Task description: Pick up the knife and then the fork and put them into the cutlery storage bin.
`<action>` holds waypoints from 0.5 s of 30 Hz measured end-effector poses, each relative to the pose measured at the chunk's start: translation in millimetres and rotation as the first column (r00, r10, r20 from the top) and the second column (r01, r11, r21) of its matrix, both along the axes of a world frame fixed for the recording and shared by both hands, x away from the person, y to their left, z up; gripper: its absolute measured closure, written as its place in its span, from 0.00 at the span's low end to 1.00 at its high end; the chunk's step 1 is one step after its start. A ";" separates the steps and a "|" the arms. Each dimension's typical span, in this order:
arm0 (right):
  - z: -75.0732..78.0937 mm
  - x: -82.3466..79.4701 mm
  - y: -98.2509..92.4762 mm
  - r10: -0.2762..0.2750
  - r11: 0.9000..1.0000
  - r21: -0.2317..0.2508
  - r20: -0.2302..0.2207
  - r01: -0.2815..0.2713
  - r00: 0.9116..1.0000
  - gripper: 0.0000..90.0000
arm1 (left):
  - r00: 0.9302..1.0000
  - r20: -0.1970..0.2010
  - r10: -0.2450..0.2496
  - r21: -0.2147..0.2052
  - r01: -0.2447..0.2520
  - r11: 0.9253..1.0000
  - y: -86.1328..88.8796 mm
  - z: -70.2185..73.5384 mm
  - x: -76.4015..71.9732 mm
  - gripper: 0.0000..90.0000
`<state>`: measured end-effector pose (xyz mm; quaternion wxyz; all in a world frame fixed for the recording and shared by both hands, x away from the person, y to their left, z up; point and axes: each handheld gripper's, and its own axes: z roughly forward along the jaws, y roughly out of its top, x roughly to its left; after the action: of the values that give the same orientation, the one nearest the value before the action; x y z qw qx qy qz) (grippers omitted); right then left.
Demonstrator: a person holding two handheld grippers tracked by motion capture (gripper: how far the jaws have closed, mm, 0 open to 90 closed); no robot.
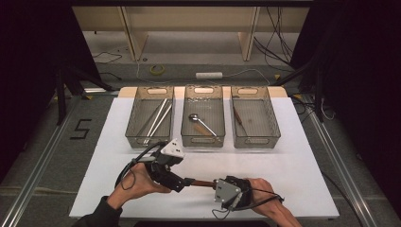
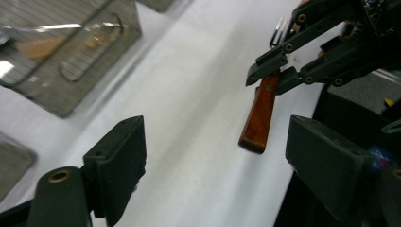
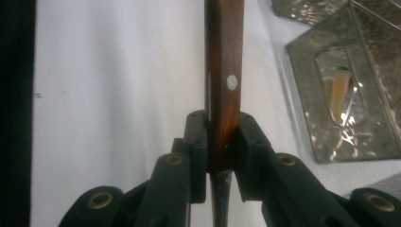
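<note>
A knife (image 3: 224,80) with a reddish-brown wooden handle, one pale rivet showing, hangs level above the white table, clamped near the handle's blade end.

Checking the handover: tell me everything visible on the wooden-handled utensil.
The wooden-handled utensil has a reddish-brown, glossy handle with a flat profile and a silvery rivet; a thin metal strip runs along its edge, and dark metal continues past the jaws in the right gripper view. Its working end is hidden. It is held above the white table, with the right gripper clamped on the handle. Its free end points toward the left gripper, whose open jaws do not touch it.
</note>
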<state>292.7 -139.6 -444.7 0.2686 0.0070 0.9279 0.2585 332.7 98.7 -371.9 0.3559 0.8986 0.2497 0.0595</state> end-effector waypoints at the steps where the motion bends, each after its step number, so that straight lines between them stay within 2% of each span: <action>1: 0.8 1.4 -2.0 -0.006 1.000 0.006 -0.002 0.006 1.000 0.86 | 1.000 0.010 0.006 -0.010 -0.006 1.000 1.4 0.3 -0.1 0.22; 7: 6.2 10.2 -14.6 -0.050 0.998 0.042 -0.009 0.051 0.999 0.86 | 0.999 0.040 0.036 -0.045 -0.034 0.998 6.0 -3.9 -1.2 0.19; 10: 7.5 14.0 -20.0 -0.094 0.992 0.086 -0.030 0.096 0.995 0.86 | 0.996 0.065 0.060 -0.072 -0.056 0.996 8.5 -7.1 -2.5 0.19; 13: 10.4 19.4 -25.8 -0.115 0.988 0.102 -0.044 0.119 0.992 0.86 | 0.995 0.073 0.075 -0.113 -0.066 0.991 12.4 -11.0 -4.1 0.19; 15: 11.9 21.8 -28.9 -0.138 0.982 0.123 -0.069 0.146 0.988 0.86 | 0.992 0.089 0.093 -0.128 -0.081 0.988 15.9 -14.1 -5.3 0.19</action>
<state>314.5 -168.4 -432.8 0.2572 0.0983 0.9143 0.2971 327.4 114.6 -386.1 0.4196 0.8591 0.2747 0.1020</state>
